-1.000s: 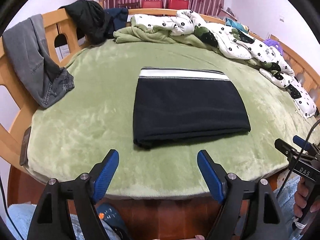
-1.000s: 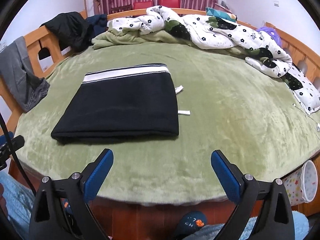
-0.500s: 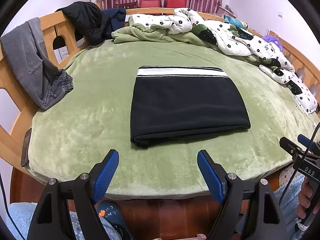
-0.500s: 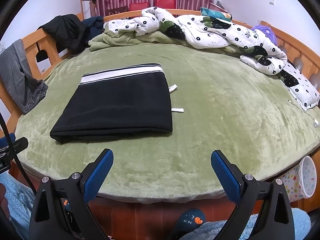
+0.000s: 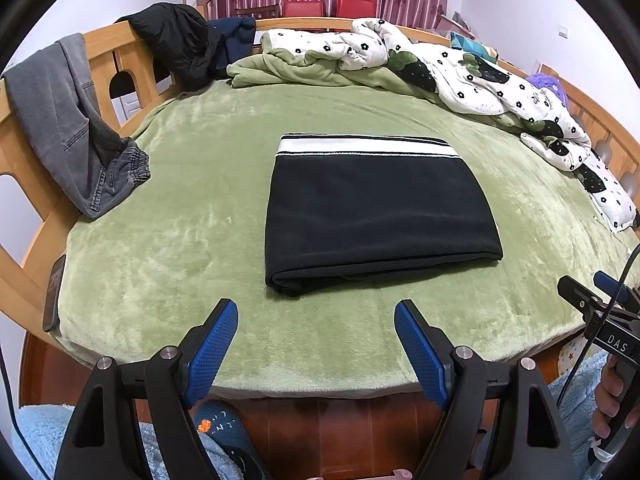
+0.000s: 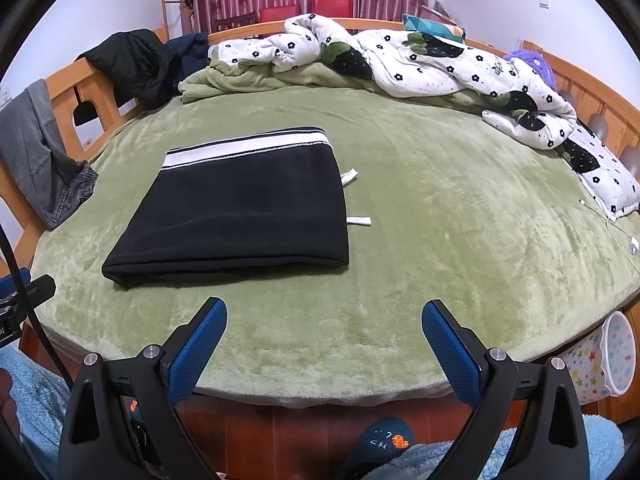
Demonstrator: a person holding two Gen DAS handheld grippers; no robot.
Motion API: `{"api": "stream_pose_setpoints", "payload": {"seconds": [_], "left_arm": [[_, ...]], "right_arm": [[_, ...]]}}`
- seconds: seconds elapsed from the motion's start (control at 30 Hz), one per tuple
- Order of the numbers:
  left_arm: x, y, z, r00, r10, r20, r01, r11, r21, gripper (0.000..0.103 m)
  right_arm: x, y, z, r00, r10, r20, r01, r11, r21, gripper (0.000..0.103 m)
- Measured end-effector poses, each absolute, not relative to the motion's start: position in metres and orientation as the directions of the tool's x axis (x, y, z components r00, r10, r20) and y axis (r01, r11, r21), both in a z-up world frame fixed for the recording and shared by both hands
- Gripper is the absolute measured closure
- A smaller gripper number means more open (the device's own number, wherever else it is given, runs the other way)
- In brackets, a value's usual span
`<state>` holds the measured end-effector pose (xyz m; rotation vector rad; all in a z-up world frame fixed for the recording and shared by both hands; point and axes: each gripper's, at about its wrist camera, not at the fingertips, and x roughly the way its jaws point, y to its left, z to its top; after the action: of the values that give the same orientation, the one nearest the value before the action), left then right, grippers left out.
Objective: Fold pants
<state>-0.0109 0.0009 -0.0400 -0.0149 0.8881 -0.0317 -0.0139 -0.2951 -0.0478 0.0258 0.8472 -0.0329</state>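
Your left gripper (image 5: 316, 344) and right gripper (image 6: 324, 344) both gape apart at bottom of frame, holding nothing; the folded black pants (image 5: 376, 212) lie mid-frame on the green blanket (image 5: 180, 216).

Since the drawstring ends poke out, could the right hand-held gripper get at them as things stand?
Probably yes: the right hand-held gripper is open, and only bare green blanket lies between it and the white drawstring ends beside the folded pants.
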Motion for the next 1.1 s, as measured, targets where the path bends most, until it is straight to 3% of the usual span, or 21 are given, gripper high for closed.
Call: {"api": "stream_pose_setpoints", "payload": {"seconds": [1.1], "left_arm": [[-0.0129,0.0008,-0.039,0.633,-0.033,-0.773,0.014,0.999,-0.031,0.024]], "right_arm": [[-0.0141,-0.2994,-0.0469,0.666,-0.013,-0.746,0.053,0.998,0.029,0.006]]}}
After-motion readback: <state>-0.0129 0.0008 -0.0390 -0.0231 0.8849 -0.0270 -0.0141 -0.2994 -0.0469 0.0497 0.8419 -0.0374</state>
